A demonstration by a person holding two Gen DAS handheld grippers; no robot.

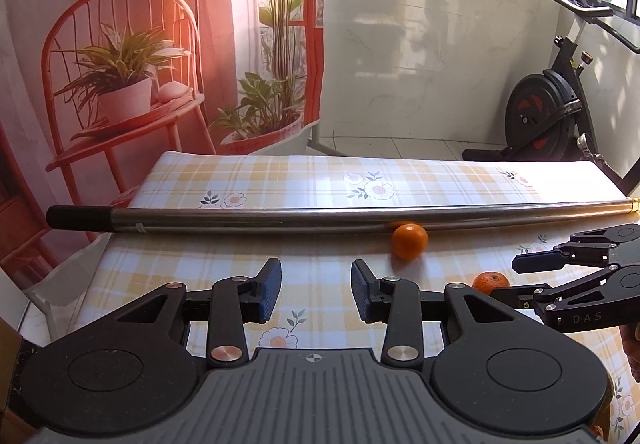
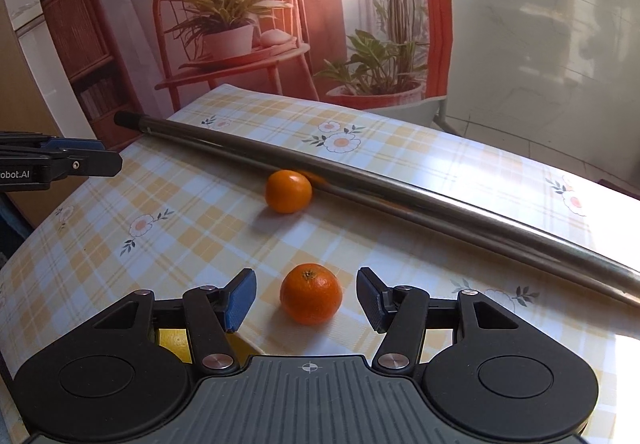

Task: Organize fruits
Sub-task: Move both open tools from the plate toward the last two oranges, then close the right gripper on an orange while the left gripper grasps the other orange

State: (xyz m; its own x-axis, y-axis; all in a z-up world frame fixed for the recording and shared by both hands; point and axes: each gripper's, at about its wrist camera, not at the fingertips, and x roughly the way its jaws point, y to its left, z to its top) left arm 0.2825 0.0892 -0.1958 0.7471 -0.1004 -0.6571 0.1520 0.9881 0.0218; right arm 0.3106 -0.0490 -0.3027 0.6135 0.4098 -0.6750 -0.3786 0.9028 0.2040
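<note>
the right tongs (image 2: 306, 298) are spread wide around the near mandarin (image 2: 311, 293) on the worktop (image 2: 120, 244), not yet pinching; the left tongs (image 1: 316, 290) hang released and empty. closing off-centre could send it rolling (it's round) toward the far mandarin (image 2: 288, 191) against the metal pole (image 2: 400, 196).

Ahead of you: a metal pole (image 2: 400, 196) lies across the table (image 2: 120, 268), blocking the far half.
Far mandarin (image 2: 288, 191): touches the pole, reachable only from your side.
Near mandarin (image 2: 311, 293): cloth clear on both flanks.
</note>
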